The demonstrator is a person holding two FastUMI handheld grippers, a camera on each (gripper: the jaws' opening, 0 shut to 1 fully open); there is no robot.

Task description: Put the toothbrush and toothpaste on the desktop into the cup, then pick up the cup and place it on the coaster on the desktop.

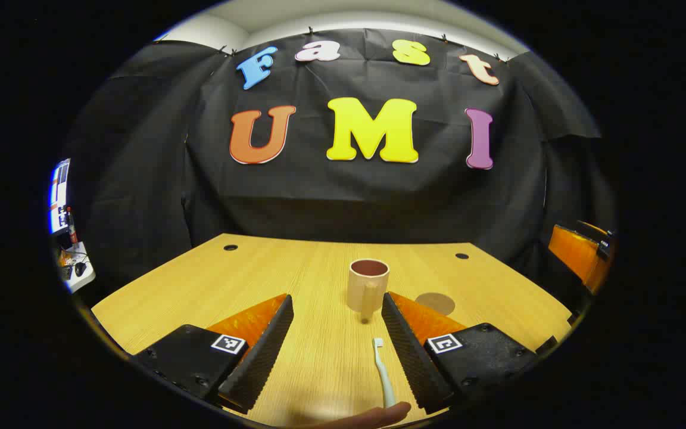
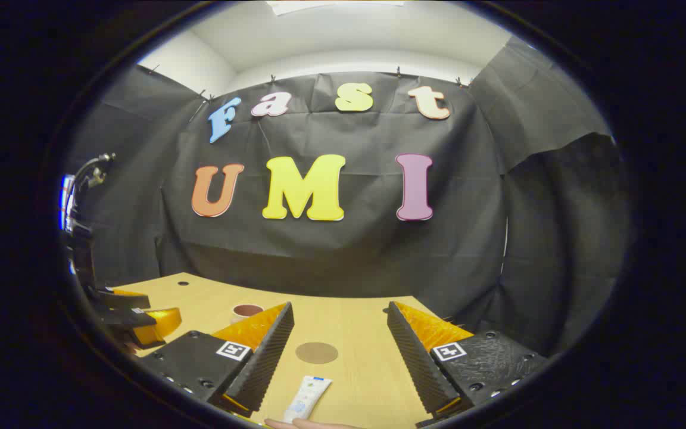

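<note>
- Left gripper (image 1: pixel 334 351), jaws spread, nothing between the pads; the toothbrush (image 1: pixel 384 372) lies flat on the desk (image 1: pixel 200 286) on the near side of the cup, just inside its right finger.
- Right gripper (image 2: pixel 337 357), also spread and empty; the toothpaste (image 2: pixel 307 398) lies flat, nearer than the coaster.
- Cup (image 1: pixel 368 286) stands upright just beyond the brush; the coaster (image 1: pixel 435 303) is bare, just right of the cup.
- Loading the cup looks like the step in hand: the next move calls for closing on the brush handle.

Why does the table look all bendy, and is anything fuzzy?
Left gripper view: the fisheye lens bows the table; the cup and toothbrush look sharp. Right gripper view: same bending; the toothpaste at the bottom edge looks slightly soft.
</note>
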